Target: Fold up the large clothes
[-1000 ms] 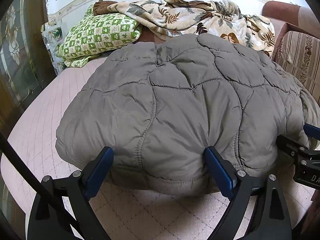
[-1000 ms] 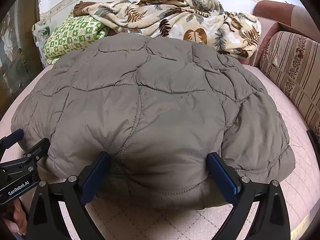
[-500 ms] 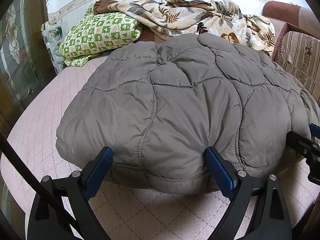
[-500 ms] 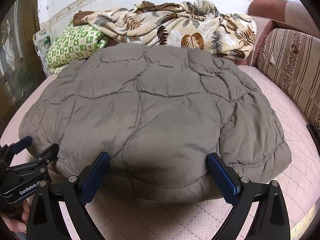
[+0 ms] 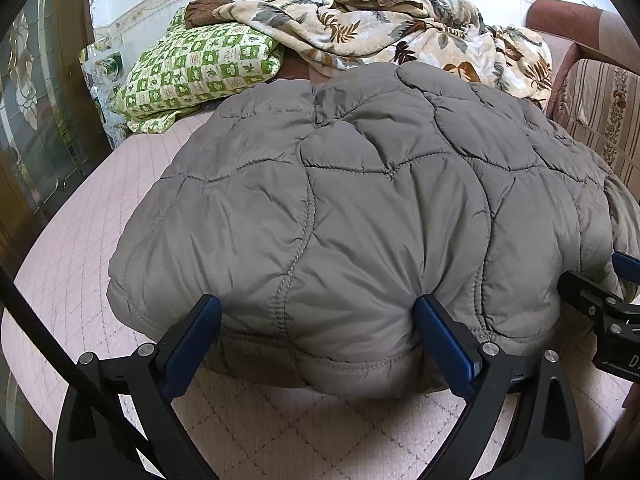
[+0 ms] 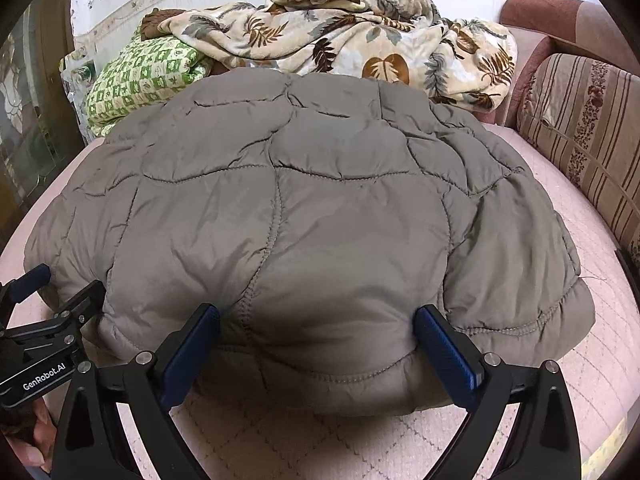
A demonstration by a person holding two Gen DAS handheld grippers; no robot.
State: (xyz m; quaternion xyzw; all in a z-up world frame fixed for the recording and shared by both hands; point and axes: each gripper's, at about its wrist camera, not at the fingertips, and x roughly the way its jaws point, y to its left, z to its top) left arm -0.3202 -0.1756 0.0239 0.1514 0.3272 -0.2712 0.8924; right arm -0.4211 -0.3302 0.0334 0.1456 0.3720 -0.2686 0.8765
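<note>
While the left gripper (image 5: 316, 332) is being held with its jaws spread wide, having just been opening, the near hem of the grey quilted jacket (image 5: 360, 208) is lying between its blue pads (image 5: 192, 340), and nothing is being gripped. The right gripper (image 6: 316, 332) is likewise being kept released, its pads straddling the same hem further along.

Beyond both grippers, the jacket is resting folded on the pink quilted bed cover (image 5: 280, 420). Because the padding is being judged springy, the top layer is likely to puff up and the fold to be undone once pressure is taken off; a pad being dragged back could also catch the hem and pull it askew.

Being counted: one jacket, two grippers, one green checked quilt (image 5: 200, 64) far ahead to the left, one leaf-print blanket (image 5: 380, 28) behind the jacket, one striped cushion (image 6: 580, 120) to the right.
</note>
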